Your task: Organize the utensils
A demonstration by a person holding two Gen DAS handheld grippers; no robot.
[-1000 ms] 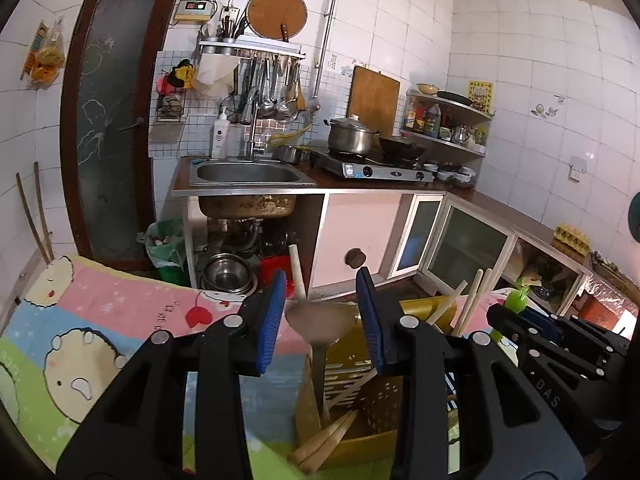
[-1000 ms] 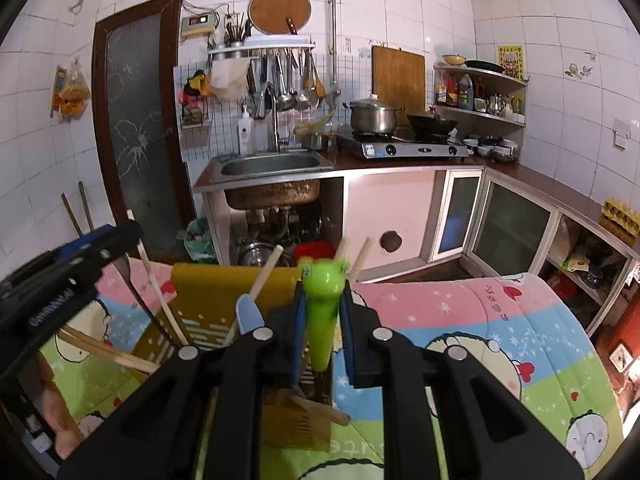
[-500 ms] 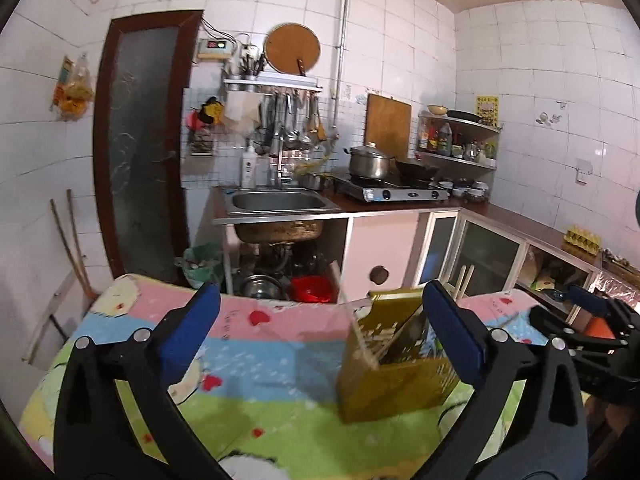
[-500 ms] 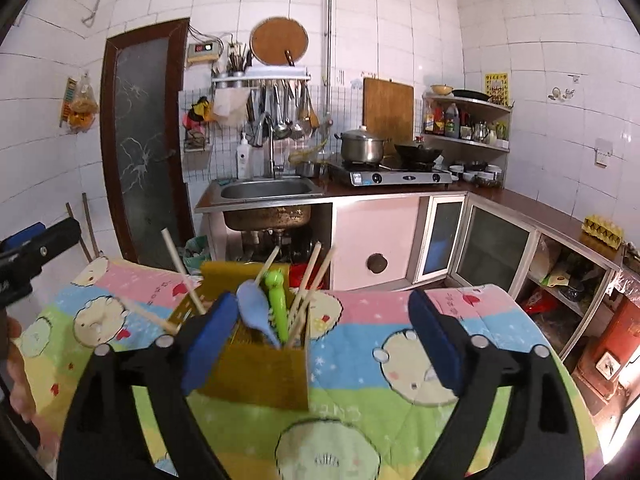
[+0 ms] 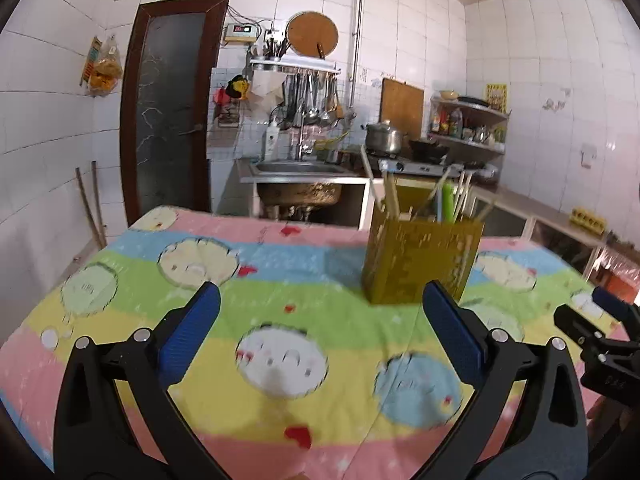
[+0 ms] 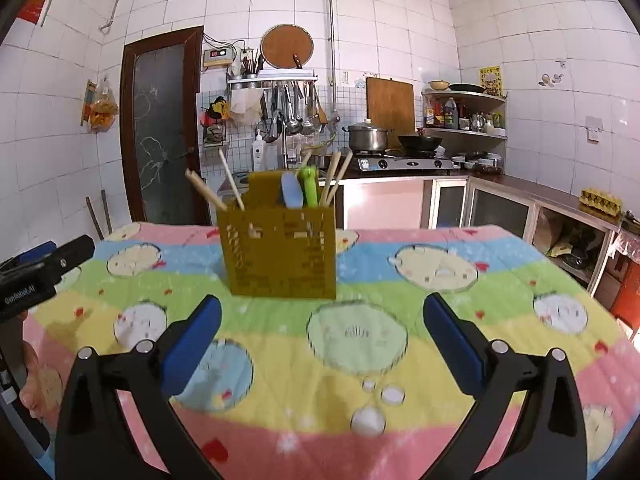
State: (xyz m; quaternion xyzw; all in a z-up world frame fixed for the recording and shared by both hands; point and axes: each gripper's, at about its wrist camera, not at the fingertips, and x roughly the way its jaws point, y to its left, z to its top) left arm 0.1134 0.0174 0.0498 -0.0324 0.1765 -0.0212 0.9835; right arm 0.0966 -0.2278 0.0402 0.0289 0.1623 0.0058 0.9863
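A yellow perforated utensil holder stands upright on the cartoon-print tablecloth. It also shows in the right wrist view. It holds wooden chopsticks, a blue spoon and a green utensil. My left gripper is open and empty, set back from the holder. My right gripper is open and empty, also set back from it. Each gripper shows at the edge of the other's view.
Behind the table are a steel sink, a stove with a pot, cabinets, a dark door and hanging kitchen tools. The cloth spreads wide around the holder.
The right gripper let go of the green utensil into the holder. Both grippers opened wide and pulled back from the holder, which now stands farther away.
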